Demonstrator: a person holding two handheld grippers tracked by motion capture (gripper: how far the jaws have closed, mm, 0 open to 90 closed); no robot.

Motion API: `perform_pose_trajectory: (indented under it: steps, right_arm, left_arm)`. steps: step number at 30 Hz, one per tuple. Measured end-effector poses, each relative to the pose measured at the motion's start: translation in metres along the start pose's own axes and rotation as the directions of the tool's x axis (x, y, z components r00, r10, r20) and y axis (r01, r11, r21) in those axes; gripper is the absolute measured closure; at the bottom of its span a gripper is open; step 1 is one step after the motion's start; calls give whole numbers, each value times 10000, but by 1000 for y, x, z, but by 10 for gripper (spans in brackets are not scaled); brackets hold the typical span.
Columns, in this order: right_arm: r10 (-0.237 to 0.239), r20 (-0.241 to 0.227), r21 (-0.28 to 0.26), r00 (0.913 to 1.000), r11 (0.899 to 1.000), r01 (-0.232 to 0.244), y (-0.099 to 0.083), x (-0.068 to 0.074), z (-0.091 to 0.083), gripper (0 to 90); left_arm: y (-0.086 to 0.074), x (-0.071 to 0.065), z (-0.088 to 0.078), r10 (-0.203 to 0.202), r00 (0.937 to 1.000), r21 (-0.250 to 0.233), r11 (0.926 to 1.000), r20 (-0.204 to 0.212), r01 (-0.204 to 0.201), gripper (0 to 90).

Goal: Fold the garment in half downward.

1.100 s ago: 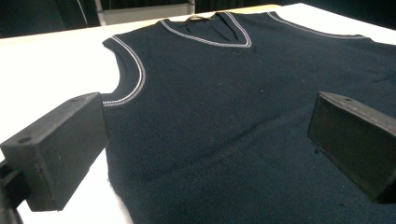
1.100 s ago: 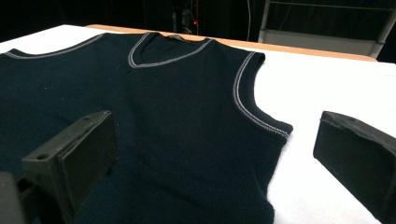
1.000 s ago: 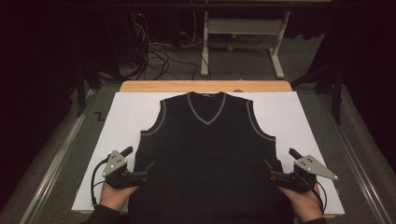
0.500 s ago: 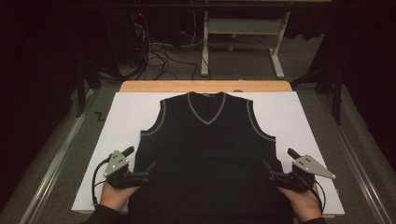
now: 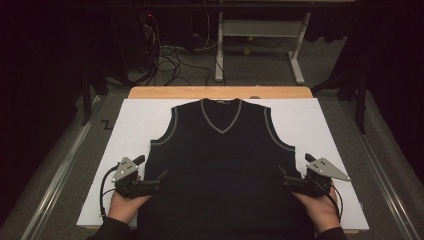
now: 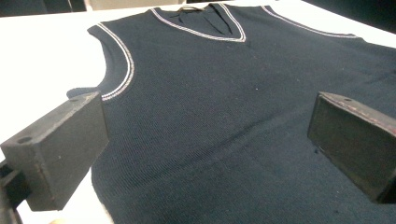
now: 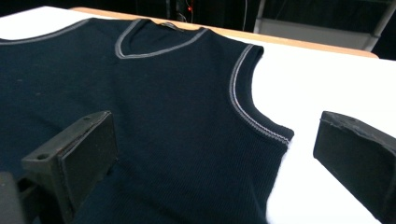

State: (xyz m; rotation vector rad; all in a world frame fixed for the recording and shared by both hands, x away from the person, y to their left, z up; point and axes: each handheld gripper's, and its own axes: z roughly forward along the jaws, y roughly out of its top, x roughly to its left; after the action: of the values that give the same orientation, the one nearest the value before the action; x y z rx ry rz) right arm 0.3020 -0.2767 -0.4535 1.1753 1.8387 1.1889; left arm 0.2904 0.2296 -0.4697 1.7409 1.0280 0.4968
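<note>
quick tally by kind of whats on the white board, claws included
vest: 1, the dark sleeveless vest lying flat
claws: 2, the left claw and the right claw, both open at the vest's side edges
total: 3, all on the white board

Vest (image 5: 221,165) flat on the table (image 5: 125,125) — left gripper (image 5: 150,184), right gripper (image 5: 291,183) at its sides

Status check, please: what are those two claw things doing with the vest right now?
Left gripper open, jaws astride the vest's left side edge. Right gripper open, same at the right edge. Vest flat on the white board, nothing gripped. Nothing in the way.
</note>
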Motion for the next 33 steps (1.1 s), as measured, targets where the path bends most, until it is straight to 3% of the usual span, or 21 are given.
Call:
perform_pose_trajectory:
  steps: [4,6,7,9,12,13,14,15,17,20,21,23,24,25,26,27,28,29,31,32,33]
  right_arm:
    - [140,211,193,9997,9997,-144,3,-4,10,3]
    - [176,322,349,9993,9992,-188,5,-6,16,2]
    - [134,395,565,9991,9983,-156,6,-8,20,3]
    - [114,419,687,9991,9975,-143,7,-9,23,3]
    - [174,684,1200,9975,9924,-256,9,-13,32,30]
    - [180,730,1347,9972,9905,-277,9,-15,35,44]
    - [180,730,1347,9972,9905,-277,9,-15,35,44]
    - [350,817,1710,9960,9841,-486,8,-18,37,82]
    - [500,772,1913,9958,9794,-641,6,-22,37,156]
    - [727,770,2088,9944,9740,-874,4,-26,35,220]
    - [801,798,2371,9936,9666,-970,1,-29,33,298]
    - [800,820,2496,9934,9633,-982,0,-30,33,315]
    - [935,887,2923,9917,9493,-1156,-4,-31,35,360]
    - [960,881,3146,9915,9417,-1192,-5,-31,36,366]
    - [960,881,3146,9915,9417,-1192,-5,-31,36,366]
    - [745,916,3478,9930,9320,-1020,-7,-27,42,408]
    - [682,944,3496,9932,9319,-972,-6,-26,43,442]
    - [690,855,3505,9939,9318,-948,-5,-25,43,540]
    - [628,741,3504,9953,9327,-849,-4,-24,44,591]
    - [546,590,3433,9968,9365,-716,-5,-23,45,688]
    - [546,590,3433,9968,9365,-716,-5,-23,45,688]
  left_arm:
    - [1,4,2,-132,9994,197,9997,-314,138,0]
    - [2,7,4,-219,9983,536,9983,-532,248,0]
    - [3,12,8,-412,9961,986,9939,-777,488,0]
    - [3,14,10,-506,9949,1144,9916,-871,605,0]
    - [4,23,18,-971,9894,1804,9768,-1077,1154,58]
    - [4,23,18,-971,9894,1804,9768,-1077,1154,102]
    - [3,25,20,-1044,9872,2005,9714,-1204,1272,102]
    - [2,27,23,-1219,9832,2243,9629,-1357,1504,175]
    - [1,30,25,-1317,9793,2483,9541,-1537,1673,234]
    - [1,31,26,-1399,9773,2682,9465,-1593,1792,290]
    - [0,32,28,-1435,9766,3003,9354,-1602,1867,313]
    - [-1,31,29,-1244,9783,3057,9367,-1654,1708,350]
    - [-1,27,30,-843,9816,3189,9380,-1710,1362,386]
    - [-1,25,31,-644,9816,3271,9372,-1797,1213,399]
    - [-1,25,31,-644,9816,3271,9372,-1797,1213,408]
    - [-1,23,32,-502,9819,3312,9372,-1828,1096,433]
    - [-1,24,32,-563,9832,3300,9373,-1734,1119,462]
    - [-1,24,32,-563,9832,3300,9373,-1734,1119,499]
    - [-2,25,31,-652,9852,3272,9380,-1588,1148,547]
    - [-2,26,31,-719,9854,3236,9387,-1542,1191,595]
    - [-2,26,31,-719,9854,3236,9387,-1542,1191,620]
